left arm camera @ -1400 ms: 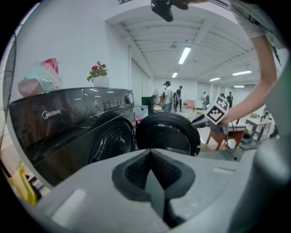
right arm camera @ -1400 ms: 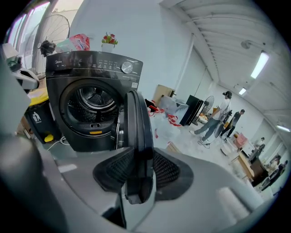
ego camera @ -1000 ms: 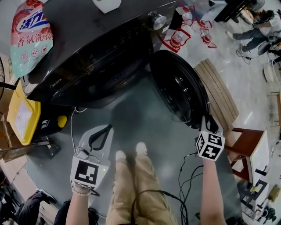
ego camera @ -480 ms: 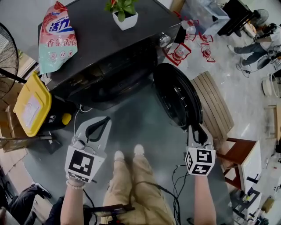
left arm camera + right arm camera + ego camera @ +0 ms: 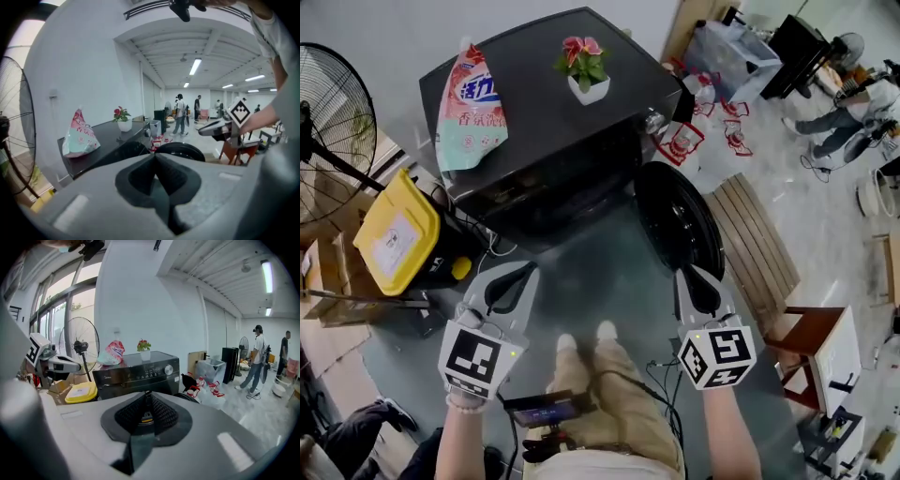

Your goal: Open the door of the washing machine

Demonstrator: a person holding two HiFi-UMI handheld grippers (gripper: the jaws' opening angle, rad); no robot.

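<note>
**Hidden or unclear.** The washing machine [image 5: 553,103] stands ahead of both tools. From the head view its front is in deep shadow and we cannot make out the drum opening. In the right gripper view the tool's own body covers the lower front. The door [image 5: 675,220] stands swung open, edge-on, just beyond the tips of the right gripper [image 5: 684,274]. We cannot tell its handle. In the left gripper view only the upper rim of the door shows above the tool.

**Tools.** The left gripper [image 5: 528,269] has its jaws pressed together on nothing. The right gripper's jaws have just been closing. Their tips meet, nothing is between them, and they stand clear of the door.

**Surroundings.** A fan [image 5: 333,122] stands far left of the left gripper, cut off by the frame. A slatted wooden board [image 5: 759,244] lies right of the right gripper, beyond the door, and a wooden stool [image 5: 811,328] is nearer on the same side. A yellow-lidded box [image 5: 394,234] sits left of the left gripper, beside the machine. On the machine top lie a detergent bag [image 5: 472,108] and a potted plant [image 5: 586,70].

**Room.** Bare floor [image 5: 600,272] lies open between the two tools up to the machine front. Cables [image 5: 675,375] trail beside the right gripper.
</note>
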